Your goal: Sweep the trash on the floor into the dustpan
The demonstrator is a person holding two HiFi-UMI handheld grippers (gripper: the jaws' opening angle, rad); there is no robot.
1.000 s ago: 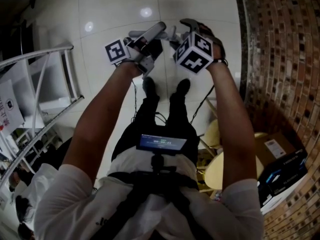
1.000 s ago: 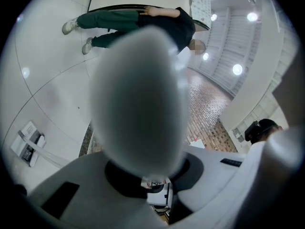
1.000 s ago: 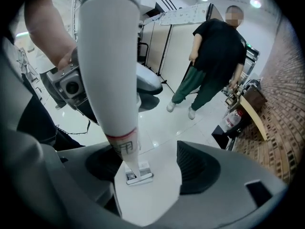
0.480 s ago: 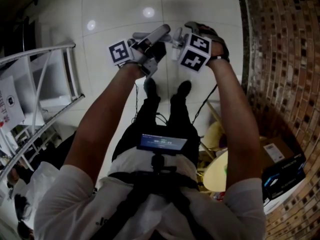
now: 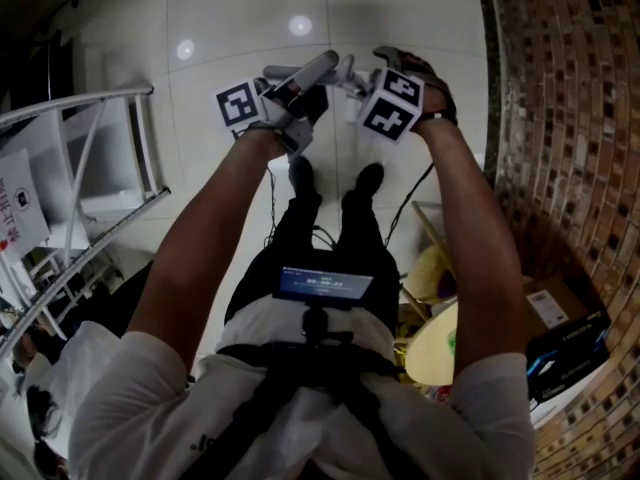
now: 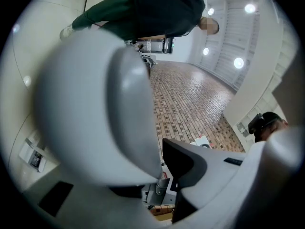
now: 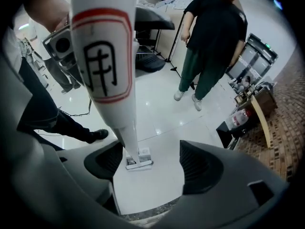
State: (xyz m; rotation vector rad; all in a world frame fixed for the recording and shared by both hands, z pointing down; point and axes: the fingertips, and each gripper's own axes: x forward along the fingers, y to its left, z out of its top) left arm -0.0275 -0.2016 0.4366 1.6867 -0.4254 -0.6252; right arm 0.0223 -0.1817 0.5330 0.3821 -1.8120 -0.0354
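A long white handle (image 7: 102, 56) with a red-edged label stands upright and tapers down to a small white head (image 7: 138, 163) on the pale tiled floor. My right gripper (image 7: 152, 163) points steeply down along it. Its jaws are wide open around the stem, which runs close by the left pad (image 7: 102, 159). My left gripper (image 6: 162, 180) reaches in level, and the handle (image 6: 95, 109) fills its view. Its jaws are opening, with a thin sliver between the handle and the dark pad (image 6: 183, 161). In the head view the left gripper (image 5: 322, 66) and right gripper (image 5: 350, 76) meet above my feet. I see no trash or dustpan.
A bystander in a black shirt and green trousers (image 7: 209, 37) stands on the tiles ahead. A brick wall (image 5: 570, 118) runs along the right, with boxes (image 5: 560, 318) at its foot. A white rack (image 5: 90, 168) stands at the left. A bottle and a dark box (image 7: 238, 120) sit near the wall.
The right gripper's marker cube has tilted and sunk a little. The left gripper has stayed where it was.
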